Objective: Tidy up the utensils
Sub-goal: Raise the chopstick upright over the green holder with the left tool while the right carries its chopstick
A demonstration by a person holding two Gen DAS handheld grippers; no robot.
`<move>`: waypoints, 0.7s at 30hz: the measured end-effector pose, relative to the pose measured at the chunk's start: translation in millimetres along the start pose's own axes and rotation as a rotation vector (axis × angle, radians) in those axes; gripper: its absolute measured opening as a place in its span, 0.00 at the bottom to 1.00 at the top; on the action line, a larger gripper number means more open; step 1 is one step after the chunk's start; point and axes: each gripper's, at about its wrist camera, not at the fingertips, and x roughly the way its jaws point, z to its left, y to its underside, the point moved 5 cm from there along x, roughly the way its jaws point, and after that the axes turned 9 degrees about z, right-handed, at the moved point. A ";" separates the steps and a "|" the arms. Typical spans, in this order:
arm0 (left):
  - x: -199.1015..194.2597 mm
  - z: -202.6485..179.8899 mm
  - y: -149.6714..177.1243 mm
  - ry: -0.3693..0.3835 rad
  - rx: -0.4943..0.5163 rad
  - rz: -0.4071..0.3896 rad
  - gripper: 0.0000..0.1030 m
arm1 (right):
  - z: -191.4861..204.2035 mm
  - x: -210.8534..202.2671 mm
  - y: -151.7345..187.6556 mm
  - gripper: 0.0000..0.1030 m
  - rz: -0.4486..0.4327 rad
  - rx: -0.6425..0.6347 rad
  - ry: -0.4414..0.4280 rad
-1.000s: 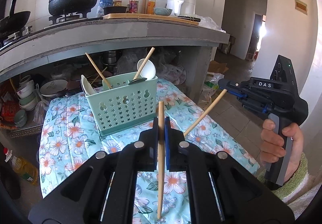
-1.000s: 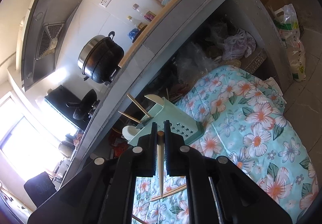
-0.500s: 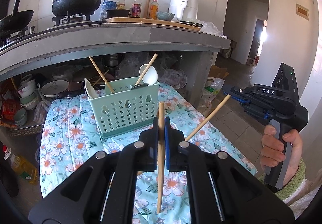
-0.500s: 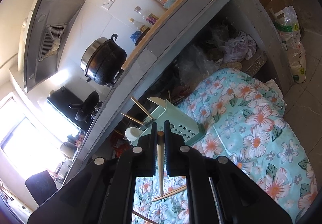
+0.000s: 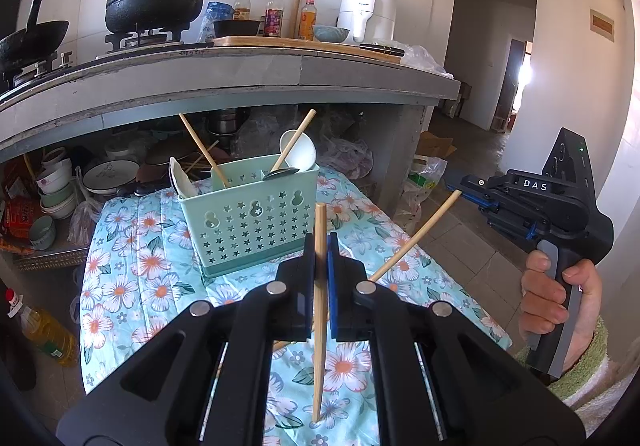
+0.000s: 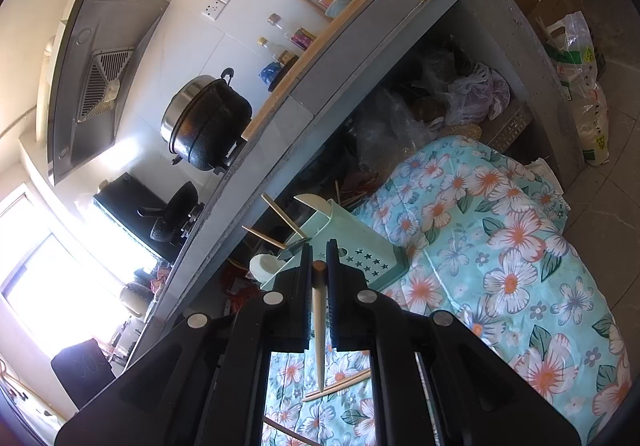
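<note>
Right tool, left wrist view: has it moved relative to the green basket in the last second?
No. The right tool stays at the same spot right of the green basket, shut on its chopstick.

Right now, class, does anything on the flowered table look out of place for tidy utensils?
Yes. Loose chopsticks lie on the flowered cloth rather than in the green caddy, where the others stand slanted.

Right gripper point(image 5: 460, 187) with its chopstick point(image 5: 412, 238) sits slightly lower and further right in the left wrist view; caddy point(image 5: 248, 221) framing drifted marginally; nothing else changed.
</note>
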 end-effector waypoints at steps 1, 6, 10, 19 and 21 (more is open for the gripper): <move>-0.1 -0.1 -0.1 0.001 -0.001 0.000 0.04 | 0.0 0.0 0.0 0.07 0.000 0.000 -0.001; 0.0 -0.3 -0.4 0.001 0.000 0.001 0.04 | -0.1 0.0 0.0 0.07 0.001 0.000 -0.001; -0.2 -0.3 -0.4 0.002 0.000 0.000 0.04 | 0.1 -0.4 -0.1 0.07 0.000 0.001 -0.001; -1.3 0.0 -1.5 0.002 0.000 -0.005 0.04 | 1.3 -0.6 -0.8 0.07 -0.003 -0.004 -0.001; -3.5 0.4 -4.2 0.001 0.000 -0.013 0.04 | 2.7 -0.9 -1.3 0.07 -0.006 -0.007 0.000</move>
